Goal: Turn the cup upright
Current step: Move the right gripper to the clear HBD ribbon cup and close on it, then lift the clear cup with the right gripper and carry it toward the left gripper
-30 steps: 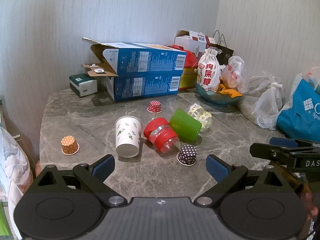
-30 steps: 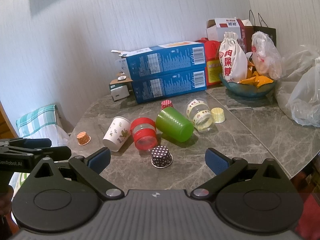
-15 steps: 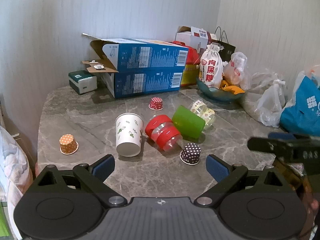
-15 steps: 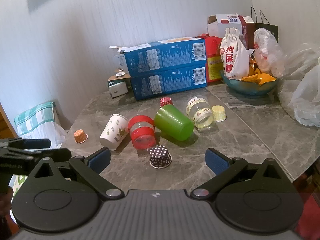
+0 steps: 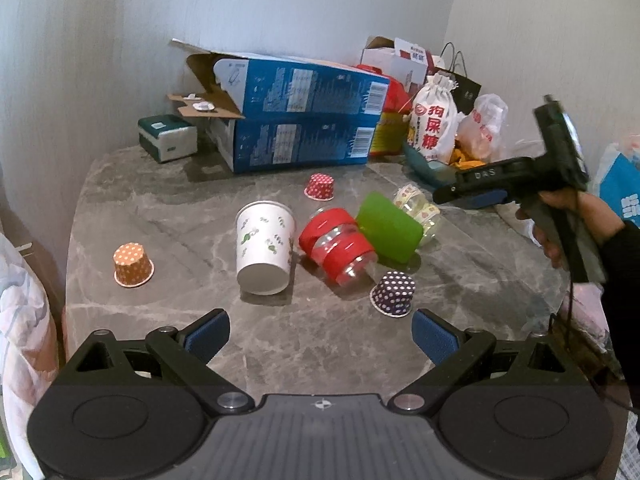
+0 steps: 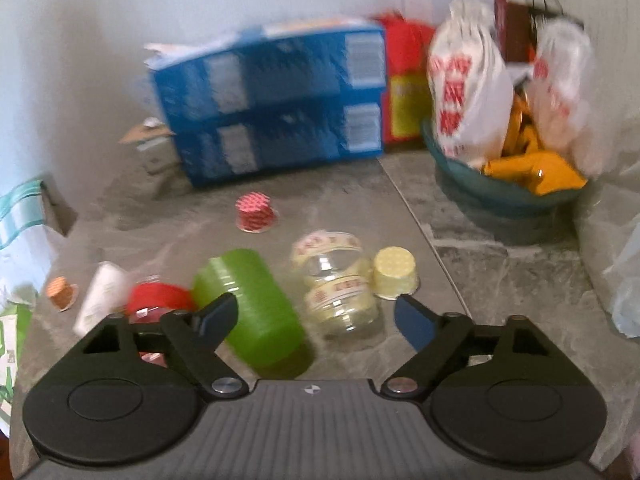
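Several cups lie on their sides on the grey marble table (image 5: 160, 208): a white paper cup (image 5: 264, 248), a red-banded clear cup (image 5: 340, 246), a green cup (image 5: 390, 228) (image 6: 256, 308) and a clear cup with a yellow label (image 5: 418, 208) (image 6: 336, 280). My left gripper (image 5: 320, 338) is open and empty above the table's near edge. My right gripper (image 6: 316, 320) is open and empty, hovering just above the green and clear cups; it also shows in the left wrist view (image 5: 480, 192), held by a hand.
Small paper cupcake cups stand upside down: orange (image 5: 133, 266), red (image 5: 320, 187), dark dotted (image 5: 394, 294), yellow (image 6: 396, 272). Blue boxes (image 5: 296, 120) are stacked at the back. A bowl with bags (image 6: 500, 184) and plastic bags are at the right.
My right gripper has moved forward and up over the table toward the green and clear cups; its view is blurred. My left gripper has barely shifted.
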Available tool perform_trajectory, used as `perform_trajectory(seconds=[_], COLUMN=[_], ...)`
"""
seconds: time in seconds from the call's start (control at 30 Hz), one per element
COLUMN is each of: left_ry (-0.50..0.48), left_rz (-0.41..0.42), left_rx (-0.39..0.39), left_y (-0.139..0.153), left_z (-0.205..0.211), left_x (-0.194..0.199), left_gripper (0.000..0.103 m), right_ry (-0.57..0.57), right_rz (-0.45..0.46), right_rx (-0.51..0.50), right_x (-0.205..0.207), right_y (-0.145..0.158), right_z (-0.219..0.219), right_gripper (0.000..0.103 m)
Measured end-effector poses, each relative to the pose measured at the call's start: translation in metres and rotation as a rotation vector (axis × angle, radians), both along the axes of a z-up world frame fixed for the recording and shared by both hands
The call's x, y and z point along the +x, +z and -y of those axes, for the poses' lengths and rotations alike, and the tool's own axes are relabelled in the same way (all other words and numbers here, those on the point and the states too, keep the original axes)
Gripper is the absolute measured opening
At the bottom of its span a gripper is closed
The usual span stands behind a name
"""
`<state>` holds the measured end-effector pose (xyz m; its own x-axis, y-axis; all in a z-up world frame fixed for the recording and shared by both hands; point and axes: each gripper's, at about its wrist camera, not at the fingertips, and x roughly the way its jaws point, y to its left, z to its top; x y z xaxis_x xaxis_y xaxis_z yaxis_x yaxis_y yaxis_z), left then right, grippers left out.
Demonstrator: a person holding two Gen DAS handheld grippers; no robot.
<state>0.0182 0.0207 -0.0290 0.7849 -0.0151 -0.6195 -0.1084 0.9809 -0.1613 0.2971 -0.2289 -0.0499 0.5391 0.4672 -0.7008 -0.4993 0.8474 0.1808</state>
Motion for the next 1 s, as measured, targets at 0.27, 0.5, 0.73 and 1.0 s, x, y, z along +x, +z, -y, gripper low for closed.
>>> perform_trajectory(seconds=[0.27,0.5,0.73,1.0], left_ry=[0.023,0.033,0.049,0.061], left_rz=[-0.025,-0.039,-0.045,-0.038], left_rx=[-0.019,-0.035,-0.045,-0.053], left_y=[-0.009,-0.015,-0.018,-0.017], left_z=[-0.010,-0.016,-0.020,-0.025], left_x=[0.005,0.006,0.004,-0.001], left_gripper=[0.099,0.099,0.099,0.099], right_ry=[0.070,0.071,0.087,0.048], right_rz=[-0.148,-0.200,-0.240,-0.170], right_rx=[-0.044,-0.069,-0.085,-0.044], right_x=[0.038,0.057,0.065,0.050], right_y=[-0.025,-0.034,-0.044,-0.026], right_z=[-0.017,-0.021,-0.028,-0.022], right_gripper=[0.072,0.071,0.059,0.057])
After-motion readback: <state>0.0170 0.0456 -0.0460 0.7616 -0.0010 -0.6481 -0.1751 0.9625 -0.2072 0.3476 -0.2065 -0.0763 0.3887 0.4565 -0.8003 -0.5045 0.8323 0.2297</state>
